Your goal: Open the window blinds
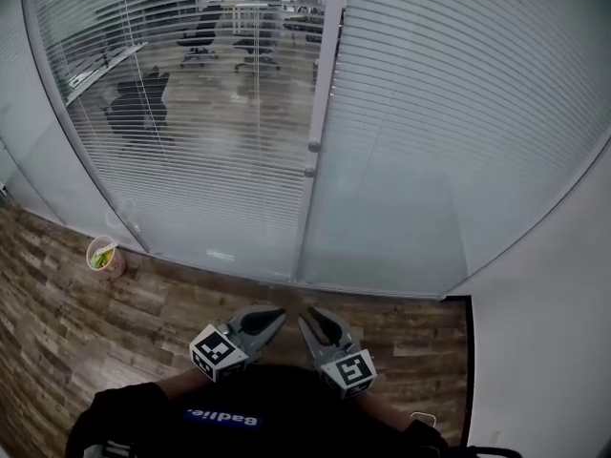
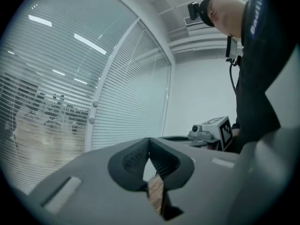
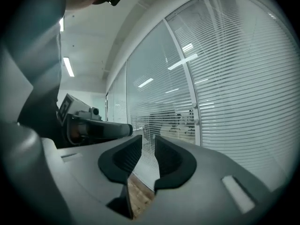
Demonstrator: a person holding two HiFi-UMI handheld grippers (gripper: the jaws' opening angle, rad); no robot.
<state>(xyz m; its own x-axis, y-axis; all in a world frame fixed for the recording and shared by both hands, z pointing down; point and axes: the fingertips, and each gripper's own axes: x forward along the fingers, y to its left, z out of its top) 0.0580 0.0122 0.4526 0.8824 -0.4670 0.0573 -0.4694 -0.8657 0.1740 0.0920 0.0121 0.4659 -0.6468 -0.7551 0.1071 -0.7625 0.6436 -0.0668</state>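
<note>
Both grippers are low by my body, well short of the glass. Left gripper (image 1: 275, 319): fingers clenched tip to tip, nothing in them. Right gripper (image 1: 307, 321): fingers released with a narrow gap, empty.

Task thing is the window blinds behind the glass partition. Right panel blinds (image 1: 458, 132) are fully closed. Left panel blinds (image 1: 181, 122) are already tilted, and office chairs (image 1: 138, 103) show through.

2 small knobs (image 1: 313, 146) sit on the white mullion (image 1: 326, 65) between the panels. They're probably the tilt controls; neither is reached yet.

Risks, my call:
- The knobs are small and round, so the fingers may slip off.
- The right gap looks too narrow to fit over a knob unless widened.
- Picking the wrong 1 of the 2 would drive the left panel instead.
- Overshooting would knock the glass.

Cup (image 1: 103, 256) on the wood floor (image 1: 57, 332) is well aside, no concern.
</note>
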